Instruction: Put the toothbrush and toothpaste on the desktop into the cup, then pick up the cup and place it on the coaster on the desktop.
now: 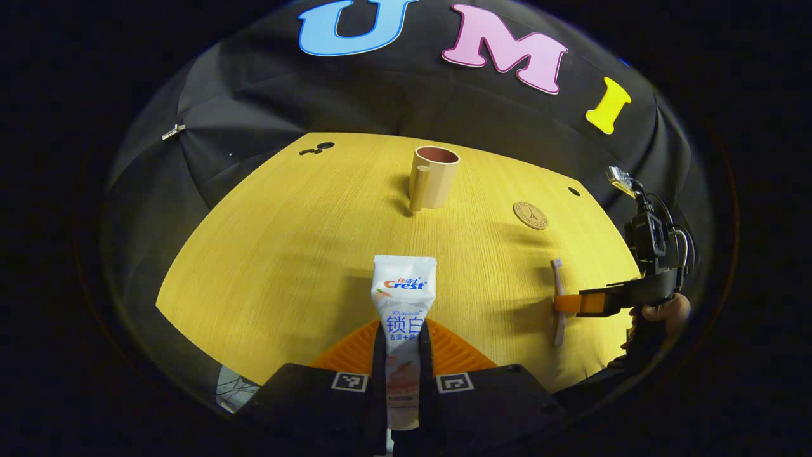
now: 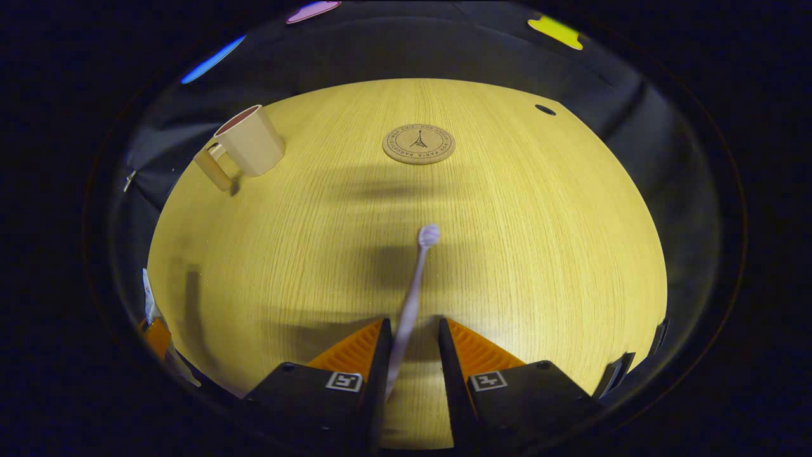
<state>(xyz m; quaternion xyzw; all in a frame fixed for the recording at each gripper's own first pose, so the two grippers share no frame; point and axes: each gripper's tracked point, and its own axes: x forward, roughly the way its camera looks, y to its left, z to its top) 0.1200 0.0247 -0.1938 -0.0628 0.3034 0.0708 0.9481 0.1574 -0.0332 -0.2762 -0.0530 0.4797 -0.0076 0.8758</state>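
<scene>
Fingers (image 1: 380,355) of the left gripper (image 1: 403,355) are closed on the toothpaste tube (image 1: 404,304), one on each flat side, with the crimped end of the tube pointing forward over the desktop (image 1: 266,254). In the right gripper view, the right gripper (image 2: 412,343) has its fingers (image 2: 472,346) either side of the toothbrush (image 2: 415,279); the handle runs close along the left-hand one and a gap shows on the other side, so the grip is not closed on it. The brush head points ahead toward the coaster.

From the left gripper view, the same toothbrush lies flat on the wood, with the right gripper reaching across its handle from the side and a hand (image 1: 666,312) holding that gripper at the table's edge.

Beyond the toothpaste, the beige cup (image 1: 434,176) stands upright near the far side of the desktop, its handle turned toward the camera and its inside a darker reddish tone. The round cork coaster (image 1: 530,215) lies flat, off to the cup's right and well apart from it, between the cup and the toothbrush. Seen from the right gripper view, the coaster sits straight ahead and the cup stands far off to the left.

Black cloth (image 1: 190,165) hangs behind the desktop.
</scene>
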